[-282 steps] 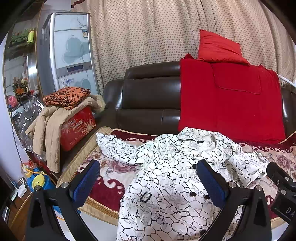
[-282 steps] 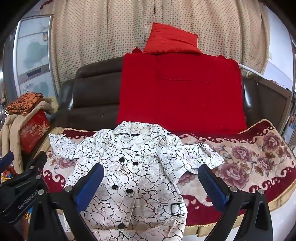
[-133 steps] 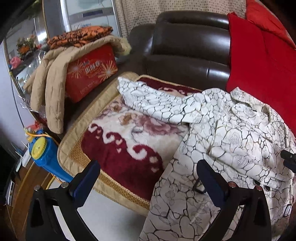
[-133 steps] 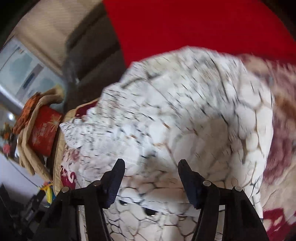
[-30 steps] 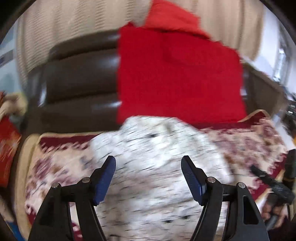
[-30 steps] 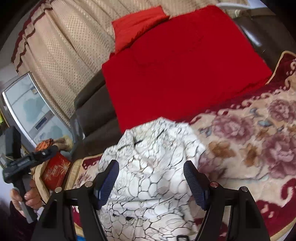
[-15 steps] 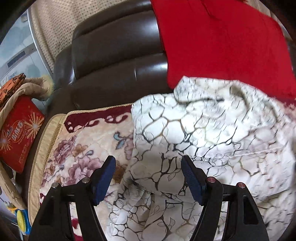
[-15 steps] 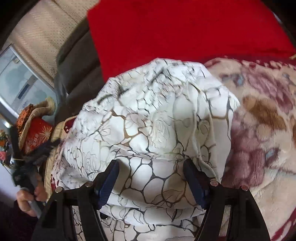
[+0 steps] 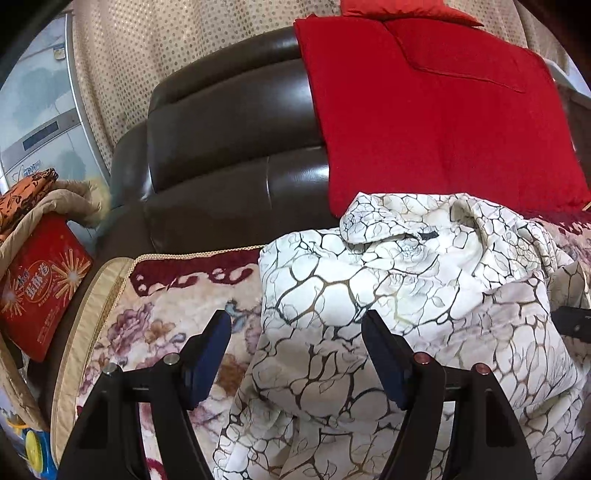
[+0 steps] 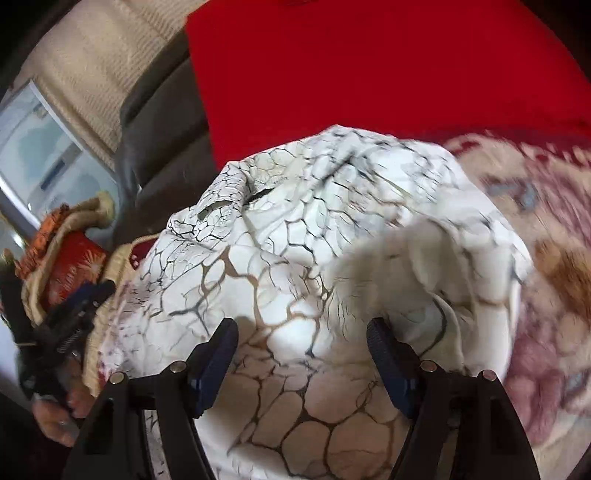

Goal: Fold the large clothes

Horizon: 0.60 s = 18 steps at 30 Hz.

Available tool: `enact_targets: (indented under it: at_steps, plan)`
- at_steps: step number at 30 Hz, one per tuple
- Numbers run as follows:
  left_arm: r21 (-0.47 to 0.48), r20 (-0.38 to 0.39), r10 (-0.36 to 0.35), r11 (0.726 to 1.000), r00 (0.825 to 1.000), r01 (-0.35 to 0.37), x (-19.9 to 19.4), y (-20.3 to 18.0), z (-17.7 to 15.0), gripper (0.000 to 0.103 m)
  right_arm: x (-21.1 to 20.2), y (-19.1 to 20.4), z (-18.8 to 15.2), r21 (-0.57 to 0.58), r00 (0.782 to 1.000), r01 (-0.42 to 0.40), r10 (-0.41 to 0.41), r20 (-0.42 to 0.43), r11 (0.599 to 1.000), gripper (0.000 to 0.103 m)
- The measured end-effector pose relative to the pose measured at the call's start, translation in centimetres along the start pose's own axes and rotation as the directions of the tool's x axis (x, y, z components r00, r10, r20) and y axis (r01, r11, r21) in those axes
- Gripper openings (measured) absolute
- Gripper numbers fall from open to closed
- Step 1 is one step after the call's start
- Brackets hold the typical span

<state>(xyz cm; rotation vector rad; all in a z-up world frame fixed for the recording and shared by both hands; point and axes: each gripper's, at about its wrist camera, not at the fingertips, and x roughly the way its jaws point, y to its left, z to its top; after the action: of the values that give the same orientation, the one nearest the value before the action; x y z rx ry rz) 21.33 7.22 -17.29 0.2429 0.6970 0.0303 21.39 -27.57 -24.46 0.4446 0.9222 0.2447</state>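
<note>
The left hand-held gripper (image 9: 295,354) hangs with its jaws wide over the left edge of the white crackle-print coat (image 9: 406,288), gripping nothing. The right hand-held gripper (image 10: 301,356) gapes above the coat's bundled middle on the floral sofa blanket (image 9: 159,325).

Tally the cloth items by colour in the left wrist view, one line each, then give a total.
Red: 2, the red throw over the sofa back and the red cushion above it
White with crackle pattern: 1, the coat
Orange patterned: 1, the folded cloth
Beige: 1, the padded jacket
Floral: 1, the seat blanket
Total: 6
</note>
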Motion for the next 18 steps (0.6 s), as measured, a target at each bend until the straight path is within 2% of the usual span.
enact_targets:
  at_steps: [7,10,14,18]
  plan:
    - [-0.011,-0.016,0.013,1.000,1.000,-0.014,1.6,0.2,0.3,0.074,1.5,0.7,0.9,-0.052,1.000,-0.019,0.018,-0.023,0.998,0.075]
    - [-0.001,-0.043,0.030,1.000,0.999,-0.030,3.1,0.2,0.0,0.074,0.1,0.5,1.1,-0.038,0.999,-0.052,0.052,0.015,0.998,0.075]
    - [0.009,-0.152,0.078,0.997,0.985,-0.077,6.6,0.4,-0.6,0.074,-2.9,0.2,0.7,-0.035,0.993,-0.100,0.102,0.065,0.994,0.075]
    - [-0.029,-0.289,0.064,0.997,0.955,-0.076,9.9,1.4,-1.8,0.078,-2.6,-1.2,-0.3,0.005,0.995,-0.095,0.095,0.006,0.995,0.074]
